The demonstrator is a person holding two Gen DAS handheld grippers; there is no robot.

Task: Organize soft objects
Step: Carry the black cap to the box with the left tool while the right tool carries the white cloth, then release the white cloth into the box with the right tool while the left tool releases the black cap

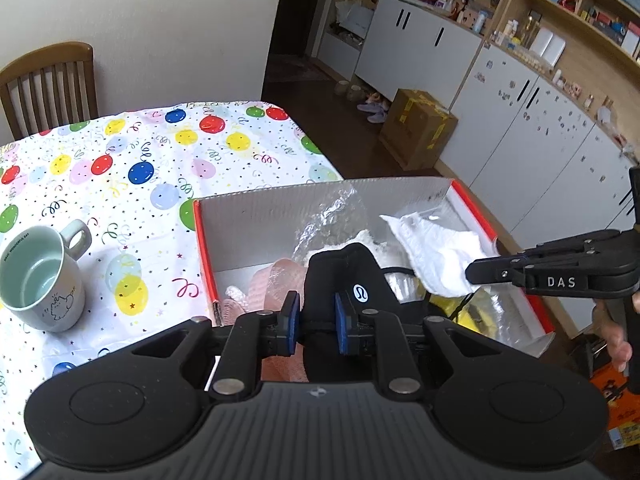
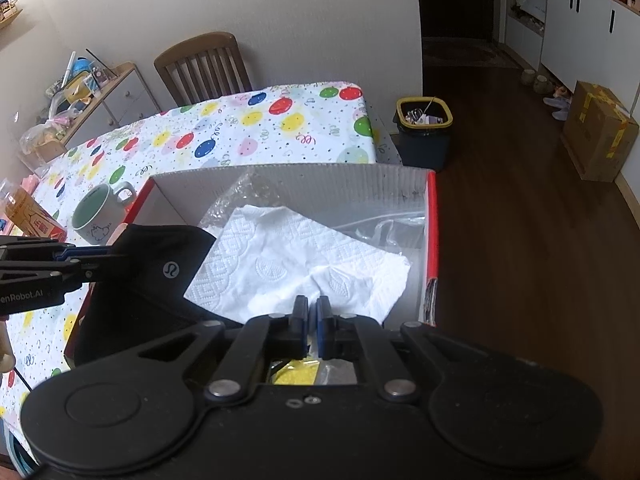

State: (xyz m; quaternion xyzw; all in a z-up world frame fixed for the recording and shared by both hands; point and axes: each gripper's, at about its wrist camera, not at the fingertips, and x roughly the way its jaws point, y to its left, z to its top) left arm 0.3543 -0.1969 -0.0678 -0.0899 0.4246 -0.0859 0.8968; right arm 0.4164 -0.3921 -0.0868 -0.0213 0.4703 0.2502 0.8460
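A red cardboard box [image 1: 256, 220] [image 2: 431, 240] with grey inner walls stands at the table's right edge. My left gripper [image 1: 317, 322] is shut on a black cap with a white logo [image 1: 344, 276] [image 2: 160, 264] and holds it over the box's near left part. My right gripper [image 2: 313, 312] [image 1: 472, 272] is shut on a white paper napkin [image 2: 296, 264] [image 1: 432, 248] held above the box. Inside the box lie a pink knitted item [image 1: 276, 284], clear plastic wrap [image 1: 336, 216] and something yellow [image 1: 448, 308].
A pale green mug [image 1: 40, 276] [image 2: 100, 216] stands on the balloon-print tablecloth [image 1: 120, 168] left of the box. A wooden chair [image 1: 48, 84] is behind the table. A bin [image 2: 424, 132] and a cardboard carton [image 2: 600, 136] stand on the floor at right.
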